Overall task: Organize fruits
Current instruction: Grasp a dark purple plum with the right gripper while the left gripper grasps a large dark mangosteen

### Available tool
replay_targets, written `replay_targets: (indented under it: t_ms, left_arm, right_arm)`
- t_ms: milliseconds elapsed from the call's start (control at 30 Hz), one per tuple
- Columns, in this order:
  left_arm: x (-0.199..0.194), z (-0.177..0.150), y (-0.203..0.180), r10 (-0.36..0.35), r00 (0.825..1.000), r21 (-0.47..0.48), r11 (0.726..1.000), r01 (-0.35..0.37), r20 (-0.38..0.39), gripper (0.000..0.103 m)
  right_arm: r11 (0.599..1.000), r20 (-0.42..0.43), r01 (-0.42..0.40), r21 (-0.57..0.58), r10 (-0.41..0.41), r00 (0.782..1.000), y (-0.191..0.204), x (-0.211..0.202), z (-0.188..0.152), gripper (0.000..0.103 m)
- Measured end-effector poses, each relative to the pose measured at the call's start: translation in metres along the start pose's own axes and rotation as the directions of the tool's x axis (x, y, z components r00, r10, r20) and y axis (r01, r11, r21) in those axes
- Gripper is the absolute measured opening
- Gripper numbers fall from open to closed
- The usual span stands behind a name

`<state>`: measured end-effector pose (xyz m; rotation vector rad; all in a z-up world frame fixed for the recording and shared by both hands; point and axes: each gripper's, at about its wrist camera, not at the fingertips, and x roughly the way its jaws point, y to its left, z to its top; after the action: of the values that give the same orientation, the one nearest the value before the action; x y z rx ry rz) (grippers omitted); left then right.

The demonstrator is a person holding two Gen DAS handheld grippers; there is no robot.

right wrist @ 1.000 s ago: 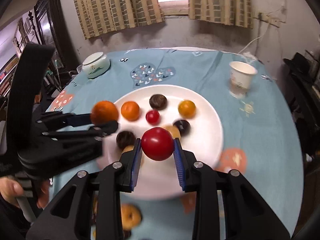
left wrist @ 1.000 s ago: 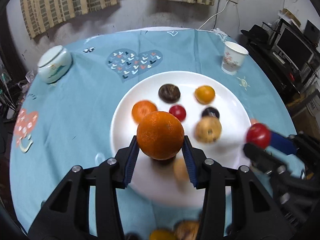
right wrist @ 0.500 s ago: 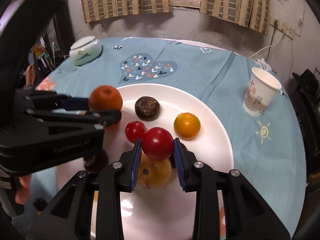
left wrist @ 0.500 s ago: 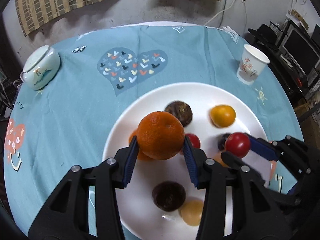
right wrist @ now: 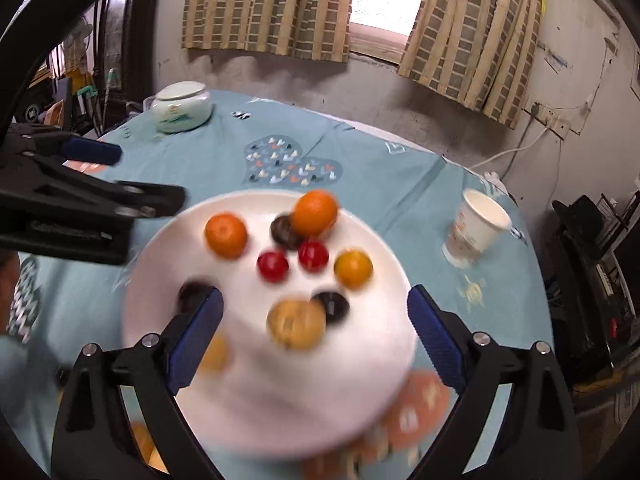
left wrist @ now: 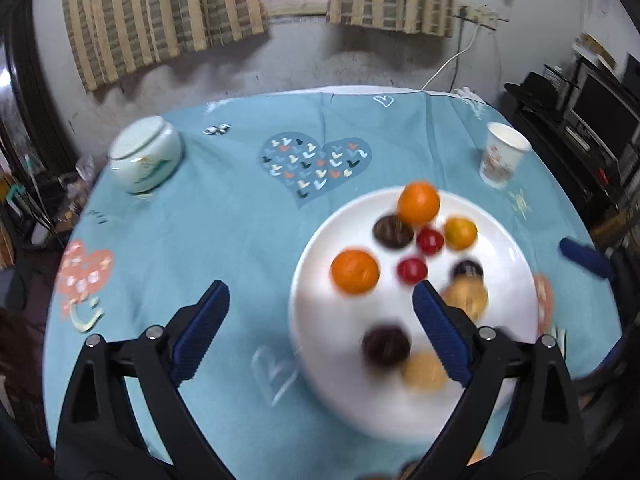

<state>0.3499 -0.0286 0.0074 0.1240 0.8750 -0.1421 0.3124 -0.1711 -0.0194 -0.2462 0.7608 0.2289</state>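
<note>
left gripper (left wrist: 320, 320) and right gripper (right wrist: 314, 326) both spread wide, empty. fruits sit on white plate (right wrist: 160, 248); far orange (right wrist: 315, 213) seems propped on dark fruit (right wrist: 285, 232), blurred. lift clear slowly, avoid nudging pile.

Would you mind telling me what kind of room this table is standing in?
Most likely a lived-in home room: checked curtains over a small window, a round table under a heart-print tablecloth, and a cluttered media shelf alongside.
</note>
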Motion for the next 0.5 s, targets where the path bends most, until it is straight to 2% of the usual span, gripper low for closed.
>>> replay_targets:
  t_ms: [133, 233, 300, 400, 500]
  left_arm:
    - [-0.044, -0.065, 0.008, -0.002, 1.000, 0.009, 1.000, 0.002, 0.029, 0.101]
    - [-0.067, -0.124, 0.014, 0.007, 0.999, -0.030, 1.000, -0.006, 0.031, 0.101]
    - [-0.077, -0.163, 0.018, 0.021, 0.999, -0.070, 0.997, -0.019, 0.028, 0.101]
    - [-0.084, -0.207, 0.015, 0.008, 1.000, -0.082, 0.997, -0.008, -0.008, 0.101]
    - [-0.089, -0.227, 0.010, 0.006, 0.999, -0.046, 0.999, -0.008, -0.033, 0.101]
  right_arm:
    - [0.995, -0.050, -0.094, 0.044, 0.096, 0.994, 0.014, -0.047, -0.050, 0.097]
    - [0.986, -0.083, -0.127, 0.107, 0.136, 0.987, 0.031, -0.073, -0.093, 0.097]
    - [0.982, -0.089, -0.121, 0.146, 0.135, 0.987, 0.041, -0.087, -0.119, 0.097]
    - [0.977, -0.090, -0.084, 0.196, 0.103, 0.991, 0.053, -0.104, -0.154, 0.097]
    - [0.962, -0.112, -0.108, 0.251, 0.139, 0.984, 0.057, -0.108, -0.171, 0.097]
